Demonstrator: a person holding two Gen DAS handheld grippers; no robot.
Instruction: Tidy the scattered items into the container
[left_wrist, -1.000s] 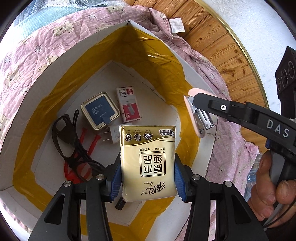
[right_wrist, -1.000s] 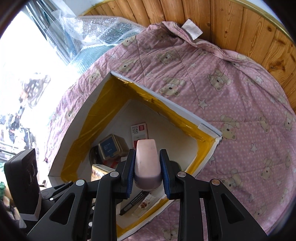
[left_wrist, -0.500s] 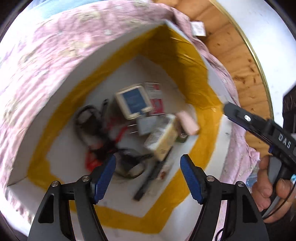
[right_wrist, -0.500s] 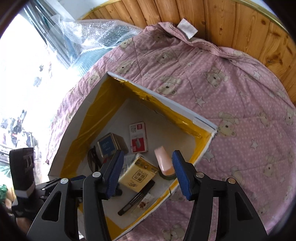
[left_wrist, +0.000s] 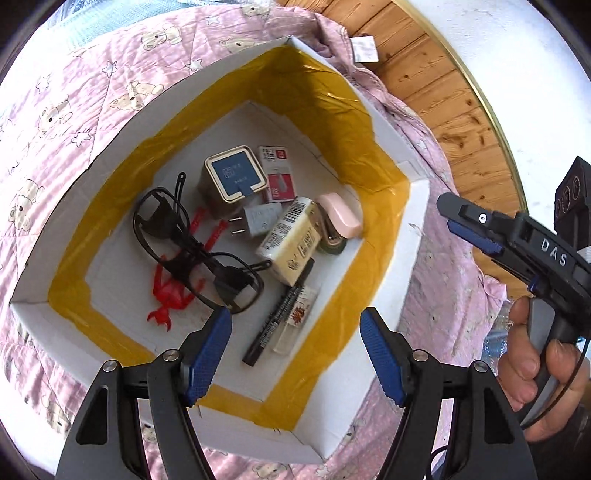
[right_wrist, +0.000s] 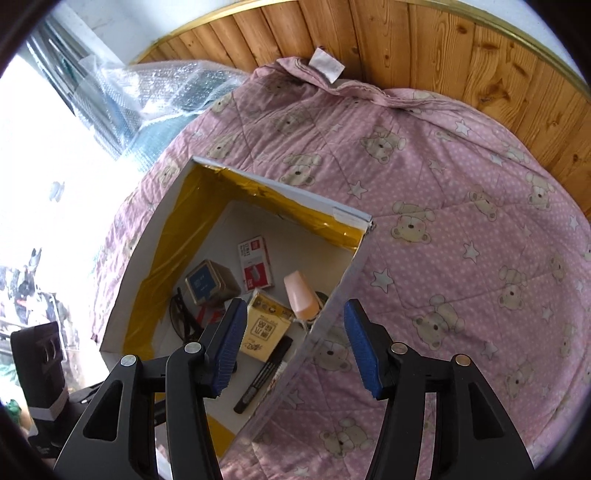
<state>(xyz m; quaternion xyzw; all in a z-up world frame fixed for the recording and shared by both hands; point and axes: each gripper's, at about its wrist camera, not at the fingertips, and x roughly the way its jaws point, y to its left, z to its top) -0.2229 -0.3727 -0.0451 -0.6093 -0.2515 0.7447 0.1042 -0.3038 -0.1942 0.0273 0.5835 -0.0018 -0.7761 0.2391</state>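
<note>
A white cardboard box (left_wrist: 413, 229) (right_wrist: 347, 216) lined with yellow tape sits on a pink bear-print quilt (right_wrist: 443, 229). Inside lie a gold tissue pack (left_wrist: 291, 242) (right_wrist: 264, 330), a pink stapler (left_wrist: 340, 216) (right_wrist: 301, 295), a blue-lidded tin (left_wrist: 234, 177) (right_wrist: 205, 282), a red-and-white small box (left_wrist: 277, 173) (right_wrist: 255, 264), a grey plug (left_wrist: 258, 219), black glasses (left_wrist: 192, 251), a red clip (left_wrist: 171, 299) and a black marker (left_wrist: 277, 321) (right_wrist: 262, 378). My left gripper (left_wrist: 295, 350) hovers open above the box's near edge. My right gripper (right_wrist: 293, 345) is open over the box's right wall, empty.
Wooden floor (right_wrist: 424, 40) runs beyond the quilt. Bubble wrap (right_wrist: 159, 92) lies at the far left. A hand (left_wrist: 535, 354) holds the right gripper's handle at the box's right side. The quilt right of the box is bare fabric.
Both grippers opened: the left let the gold tissue pack drop into the box, the right released the pink stapler, which now lies beside the pack. Both grippers have pulled back.
</note>
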